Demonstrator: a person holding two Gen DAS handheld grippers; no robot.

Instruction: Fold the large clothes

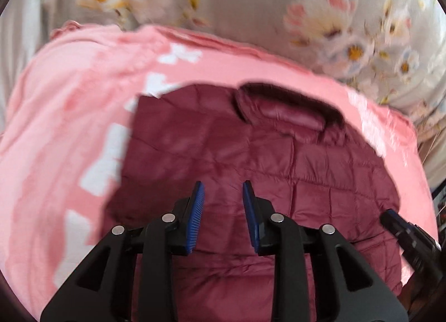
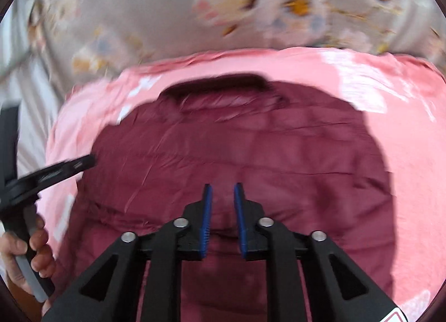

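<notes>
The maroon quilted puffer jacket [image 1: 223, 160] lies spread on a pink blanket [image 1: 61, 115] over floral bedding [image 1: 334, 1], collar at the far end; left gripper [image 1: 223, 210] and right gripper [image 2: 223, 210] both hover over it with jaws apart, holding nothing; looks like between folds; next up is probably pinching a side edge.

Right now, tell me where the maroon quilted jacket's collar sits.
The collar lies at the far end of the maroon quilted jacket, top centre in both wrist views, on the pink blanket.
</notes>
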